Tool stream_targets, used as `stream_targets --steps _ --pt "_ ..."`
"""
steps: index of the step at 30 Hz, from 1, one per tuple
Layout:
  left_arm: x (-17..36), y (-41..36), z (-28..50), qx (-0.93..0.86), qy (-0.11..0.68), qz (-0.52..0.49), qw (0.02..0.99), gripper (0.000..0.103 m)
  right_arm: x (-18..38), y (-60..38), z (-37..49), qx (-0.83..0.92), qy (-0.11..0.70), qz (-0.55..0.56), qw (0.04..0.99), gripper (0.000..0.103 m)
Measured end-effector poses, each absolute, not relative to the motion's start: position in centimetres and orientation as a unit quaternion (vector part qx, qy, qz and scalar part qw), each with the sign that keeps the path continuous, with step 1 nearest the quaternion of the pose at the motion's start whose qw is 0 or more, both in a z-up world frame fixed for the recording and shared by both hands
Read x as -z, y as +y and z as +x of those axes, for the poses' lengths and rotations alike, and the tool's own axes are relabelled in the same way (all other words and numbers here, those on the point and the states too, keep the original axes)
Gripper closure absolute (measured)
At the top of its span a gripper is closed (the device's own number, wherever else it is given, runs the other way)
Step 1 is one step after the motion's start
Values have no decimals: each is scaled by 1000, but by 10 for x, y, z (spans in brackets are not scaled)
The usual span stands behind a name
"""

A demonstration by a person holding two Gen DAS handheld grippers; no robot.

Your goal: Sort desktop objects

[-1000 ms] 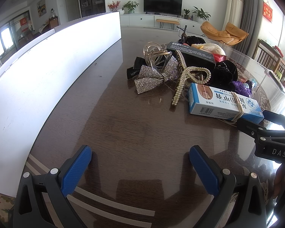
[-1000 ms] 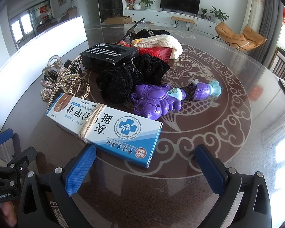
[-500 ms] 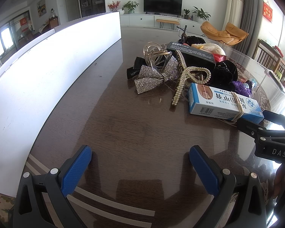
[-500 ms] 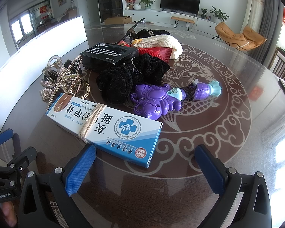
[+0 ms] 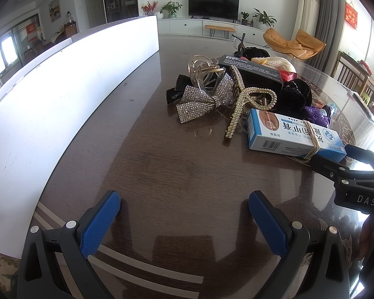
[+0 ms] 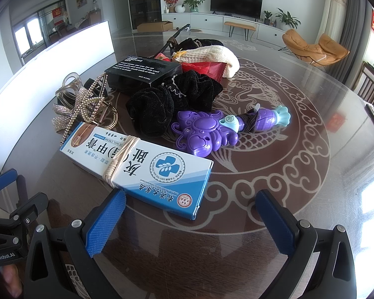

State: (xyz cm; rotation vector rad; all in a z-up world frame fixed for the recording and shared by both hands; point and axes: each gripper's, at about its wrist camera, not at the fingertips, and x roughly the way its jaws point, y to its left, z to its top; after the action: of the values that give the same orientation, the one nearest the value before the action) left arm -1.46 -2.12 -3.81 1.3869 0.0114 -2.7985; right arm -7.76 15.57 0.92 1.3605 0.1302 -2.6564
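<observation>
A pile of small things lies on the dark glass-topped table (image 6: 274,179). Nearest is a blue and white nail cream box (image 6: 139,164) (image 5: 291,134) with a rubber band around it. Behind it lie a purple toy (image 6: 207,132), black scrunchies (image 6: 172,99), a black box (image 6: 142,71) (image 5: 249,71), a pearl hair clip (image 5: 246,99) and a rhinestone bow (image 5: 202,99). My right gripper (image 6: 190,221) is open just short of the cream box. My left gripper (image 5: 184,219) is open over bare table, well in front of the bow.
A long white panel (image 5: 62,84) runs along the table's left side. A cream knitted pouch (image 6: 212,53) and a red packet (image 6: 204,68) lie at the back of the pile. Chairs (image 6: 371,84) stand at the right edge.
</observation>
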Motion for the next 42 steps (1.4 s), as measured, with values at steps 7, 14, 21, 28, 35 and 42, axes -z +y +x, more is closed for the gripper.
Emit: stream_targets --steps 7,14,21,28,35,42 --pt "38 -21 -15 896 4 444 9 0 -10 156 -77 887 43 454 77 0" --pt "38 -22 -14 896 4 444 10 0 -9 156 -78 887 43 454 77 0" --pt "38 -22 -14 896 4 444 10 0 -9 156 -78 887 43 454 77 0" --pt "38 -22 -15 896 4 443 11 0 -9 156 -78 887 43 454 77 0" --pt "37 -23 -15 896 4 444 11 0 -9 156 -78 887 44 454 77 0" --pt "36 -28 -13 892 0 452 3 0 -9 156 -78 887 43 454 77 0"
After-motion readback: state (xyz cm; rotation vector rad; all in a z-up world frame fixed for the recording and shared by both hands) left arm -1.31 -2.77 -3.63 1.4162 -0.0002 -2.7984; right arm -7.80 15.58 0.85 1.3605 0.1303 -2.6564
